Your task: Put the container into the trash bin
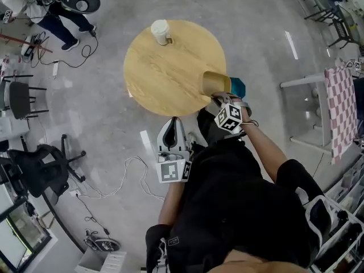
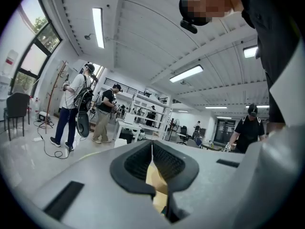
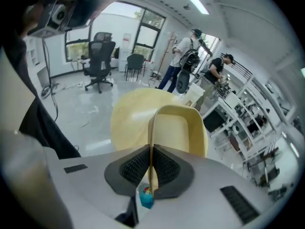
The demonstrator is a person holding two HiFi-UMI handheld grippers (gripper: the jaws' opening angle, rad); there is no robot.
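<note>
A tan, open-topped container (image 1: 215,82) hangs tilted over the right edge of the round wooden table (image 1: 165,75). My right gripper (image 1: 223,99) is shut on its thin wall. In the right gripper view the wall (image 3: 152,128) runs up between the two ribbed pads and the container's hollow (image 3: 180,128) faces the camera. A teal thing (image 1: 238,87) shows just right of the container, mostly hidden. My left gripper (image 1: 169,135) sits low by the table's near edge, its pads (image 2: 167,163) meeting with nothing between them. No trash bin is clearly in view.
A lidded paper cup (image 1: 161,32) stands at the table's far edge. People stand at the back left (image 1: 54,7). An office chair (image 1: 34,169) and cables (image 1: 122,178) lie on the floor at left. A checkered cloth (image 1: 341,110) hangs on a frame at right.
</note>
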